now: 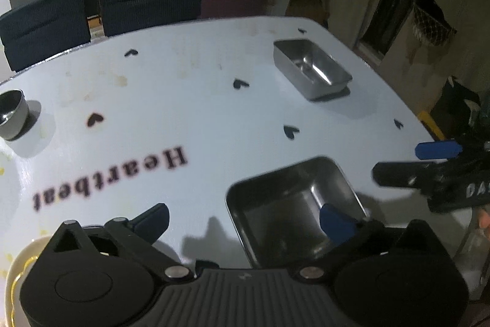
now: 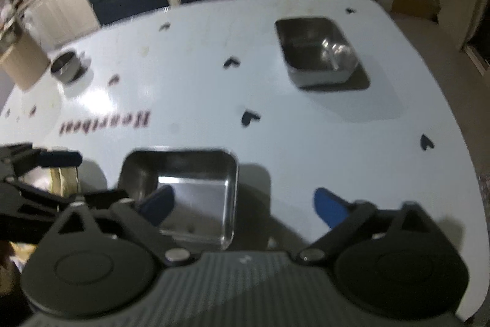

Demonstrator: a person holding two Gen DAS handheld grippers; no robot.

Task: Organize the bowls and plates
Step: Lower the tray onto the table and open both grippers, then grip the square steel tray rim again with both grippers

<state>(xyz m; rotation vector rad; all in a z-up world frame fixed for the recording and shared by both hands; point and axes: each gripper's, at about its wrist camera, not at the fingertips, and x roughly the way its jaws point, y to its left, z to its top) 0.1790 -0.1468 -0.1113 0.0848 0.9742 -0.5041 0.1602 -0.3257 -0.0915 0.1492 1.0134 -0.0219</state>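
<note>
Tools (image 1: 245, 219) (image 2: 242, 204) both wide open, empty, above near tray (image 1: 294, 210); next, probably far tray (image 1: 312, 68).

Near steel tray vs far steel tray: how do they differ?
The near tray sits at the table's front edge, partly between the open right gripper fingers; the far tray stands alone toward the back. The near tray looks empty; the far tray holds something shiny, unclear what. Both are rectangular steel with rounded corners, upright on the white table.

The round metal bowl (image 1: 10, 114) is cut off by the left wrist view's left edge. The cream plate (image 1: 13, 275) lies mostly hidden behind the left gripper (image 1: 245, 219). The right wrist view is motion-blurred, so the tabletop (image 2: 275, 118) lettering is unreadable.
</note>
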